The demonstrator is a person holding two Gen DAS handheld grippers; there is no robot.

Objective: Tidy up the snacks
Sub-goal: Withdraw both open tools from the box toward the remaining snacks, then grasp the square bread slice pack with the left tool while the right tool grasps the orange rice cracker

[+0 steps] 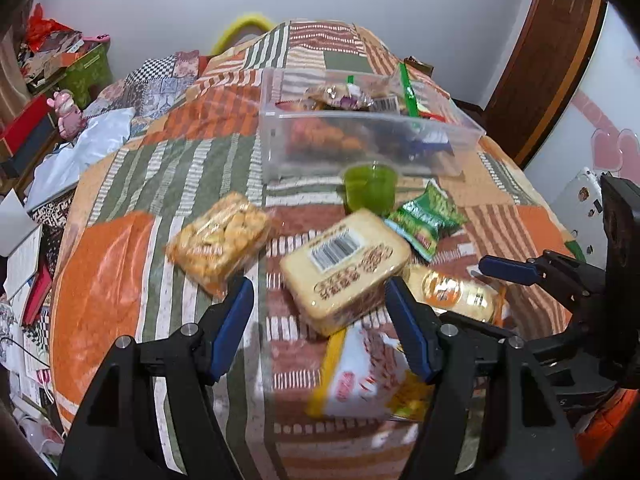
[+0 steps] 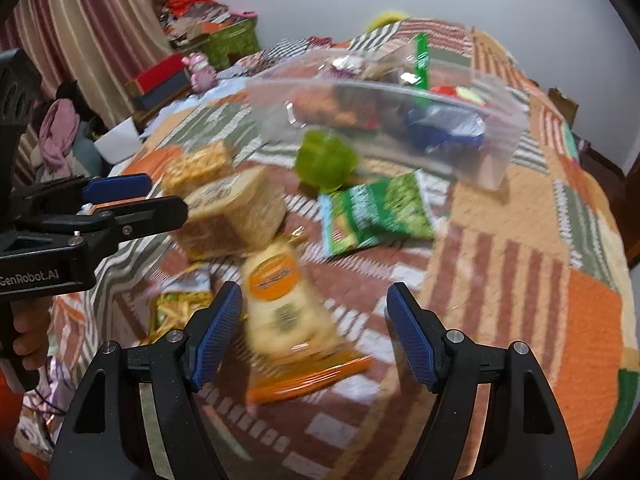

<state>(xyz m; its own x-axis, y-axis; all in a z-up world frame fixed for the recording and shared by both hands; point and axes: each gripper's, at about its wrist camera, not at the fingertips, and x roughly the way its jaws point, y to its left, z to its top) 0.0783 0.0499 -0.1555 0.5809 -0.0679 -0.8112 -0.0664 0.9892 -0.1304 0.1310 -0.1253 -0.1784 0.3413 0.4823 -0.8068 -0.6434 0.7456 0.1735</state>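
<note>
Snacks lie on a patchwork bedspread (image 1: pixel 120 280). My left gripper (image 1: pixel 320 304) is open over a tan rusk pack with a barcode (image 1: pixel 344 268). Beside it lie a clear pack of fried snacks (image 1: pixel 222 240), a green packet (image 1: pixel 428 220), a green jelly cup (image 1: pixel 370 188), an orange-labelled biscuit pack (image 1: pixel 456 292) and a white-yellow packet (image 1: pixel 360 376). A clear plastic bin (image 1: pixel 360 136) behind holds several snacks. My right gripper (image 2: pixel 316 312) is open above the biscuit pack (image 2: pixel 280 304); the rusk pack (image 2: pixel 236 212), green packet (image 2: pixel 380 208) and bin (image 2: pixel 400 120) show too.
The right gripper (image 1: pixel 520 272) enters the left wrist view from the right; the left gripper (image 2: pixel 120 200) enters the right wrist view from the left. Boxes, a pink toy (image 1: pixel 68 116) and papers clutter the floor at left. A wooden door (image 1: pixel 552 60) stands at right.
</note>
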